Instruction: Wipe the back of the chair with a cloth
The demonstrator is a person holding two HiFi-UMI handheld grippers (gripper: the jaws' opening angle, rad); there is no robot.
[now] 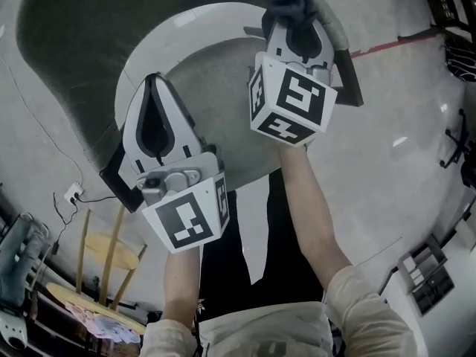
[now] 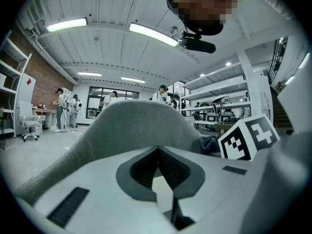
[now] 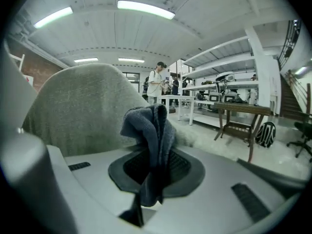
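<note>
The right tool (image 3: 150,150) is clamped on a dark cloth (image 3: 148,126). A bunched wad stands proud of the tips, evidently to serve as the wiping face. It points at the grey chair back (image 3: 73,106), close by; contact is unconfirmed. The left tool (image 2: 157,152) is closed on nothing and held alongside, apparently in reserve.

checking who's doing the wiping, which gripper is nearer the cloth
Right. The right gripper is shut on the cloth; the left gripper, shut and empty, sits to its left, clear of it.
</note>
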